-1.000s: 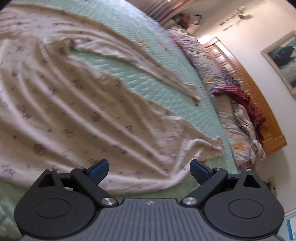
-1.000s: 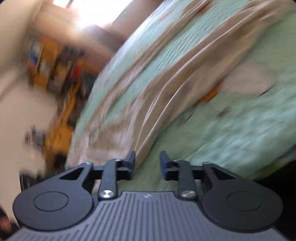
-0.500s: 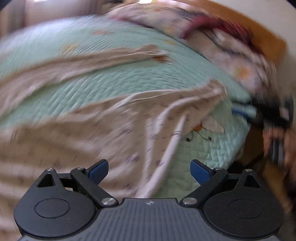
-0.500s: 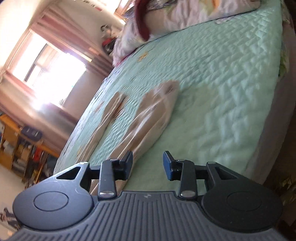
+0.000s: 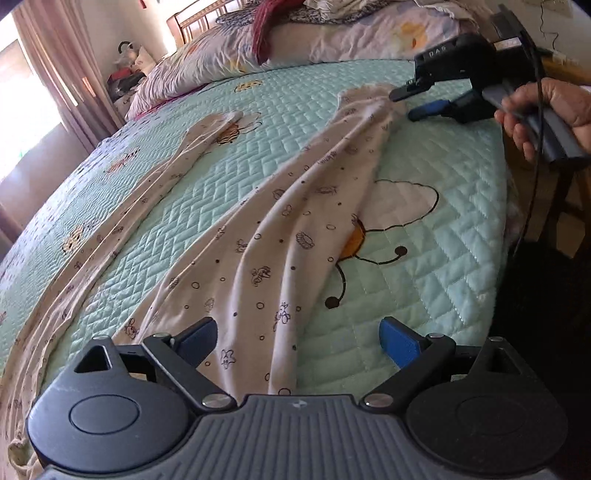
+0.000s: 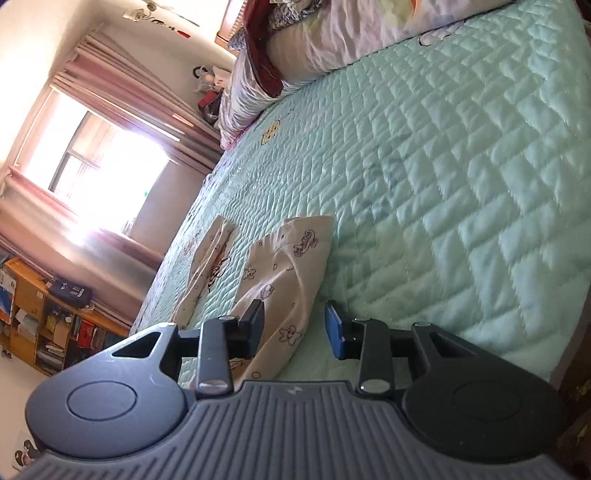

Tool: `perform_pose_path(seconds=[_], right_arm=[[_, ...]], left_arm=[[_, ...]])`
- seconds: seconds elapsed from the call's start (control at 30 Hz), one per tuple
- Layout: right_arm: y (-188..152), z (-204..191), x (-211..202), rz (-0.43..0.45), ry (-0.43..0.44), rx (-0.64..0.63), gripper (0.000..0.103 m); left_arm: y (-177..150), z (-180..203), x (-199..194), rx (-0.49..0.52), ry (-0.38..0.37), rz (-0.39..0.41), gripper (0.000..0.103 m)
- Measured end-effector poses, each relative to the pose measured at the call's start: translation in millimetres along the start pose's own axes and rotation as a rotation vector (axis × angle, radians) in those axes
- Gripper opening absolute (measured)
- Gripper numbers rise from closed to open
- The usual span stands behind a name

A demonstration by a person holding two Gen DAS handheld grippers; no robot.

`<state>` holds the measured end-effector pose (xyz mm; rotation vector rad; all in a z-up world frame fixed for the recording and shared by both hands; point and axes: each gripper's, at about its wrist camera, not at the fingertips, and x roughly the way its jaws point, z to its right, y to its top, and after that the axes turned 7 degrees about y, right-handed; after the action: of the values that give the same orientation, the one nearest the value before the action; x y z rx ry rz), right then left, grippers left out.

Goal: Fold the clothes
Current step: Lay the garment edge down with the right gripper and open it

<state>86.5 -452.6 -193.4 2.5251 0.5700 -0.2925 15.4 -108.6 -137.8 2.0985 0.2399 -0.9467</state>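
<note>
A cream garment printed with small cartoon figures lies spread on the mint quilted bed [image 5: 443, 177]. Its two long legs run away from me. The nearer leg [image 5: 295, 221] passes under my left gripper [image 5: 299, 338], which is open wide just above the cloth. At that leg's far cuff [image 5: 369, 96] a hand holds my right gripper [image 5: 410, 101]. In the right wrist view the cuff [image 6: 291, 251] lies on the bed [image 6: 443, 166] between the parted fingers of my right gripper [image 6: 295, 326], which is open and not pressing the cloth. The other leg [image 5: 166, 173] lies further left, and its cuff [image 6: 214, 243] shows too.
Pillows and bundled bedding [image 5: 332, 33] are heaped along the head of the bed. The bed's edge [image 5: 506, 221] drops off at the right beside the hand [image 5: 546, 110]. Curtains and a bright window [image 6: 92, 166] stand beyond, with a wooden shelf [image 6: 44, 317] below.
The left view has rolled and swept from the garment's body to its leg. The right gripper has come to the leg's cuff and now shows in the left view.
</note>
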Motion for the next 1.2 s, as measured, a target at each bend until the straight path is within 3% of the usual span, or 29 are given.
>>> perform_pose_path(seconds=[0.1, 0.17, 0.43, 0.57, 0.87, 0.97, 1.0, 1.13, 1.2], right_arm=[[-3, 1, -3, -0.005, 0.019, -0.037, 0.039], [-5, 0, -4, -0.010, 0.019, -0.071, 0.039], [-5, -3, -2, -0.019, 0.010, -0.095, 0.039], [-1, 0, 1, -0.037, 0.024, -0.070, 0.039], [13, 9, 15, -0.024, 0.072, -0.069, 0.035], [15, 13, 18, -0.029, 0.051, -0.075, 0.016], [15, 15, 19, -0.032, 0.040, -0.077, 0.002], [22, 14, 15, -0.051, 0.044, -0.014, 0.001], [30, 2, 4, -0.036, 0.100, 0.038, 0.001]], left_arm=[[3, -1, 2, -0.007, 0.033, 0.013, 0.094], [5, 1, 0, 0.021, 0.106, 0.029, 0.092], [1, 44, -6, 0.318, 0.308, 0.099, 0.093], [2, 54, -5, 0.367, 0.346, 0.113, 0.095], [3, 54, -10, 0.357, 0.355, 0.101, 0.097], [3, 54, -10, 0.352, 0.353, 0.097, 0.099], [2, 55, -10, 0.352, 0.357, 0.098, 0.100], [4, 47, -16, 0.336, 0.302, 0.112, 0.100], [7, 41, -21, 0.320, 0.252, 0.126, 0.100]])
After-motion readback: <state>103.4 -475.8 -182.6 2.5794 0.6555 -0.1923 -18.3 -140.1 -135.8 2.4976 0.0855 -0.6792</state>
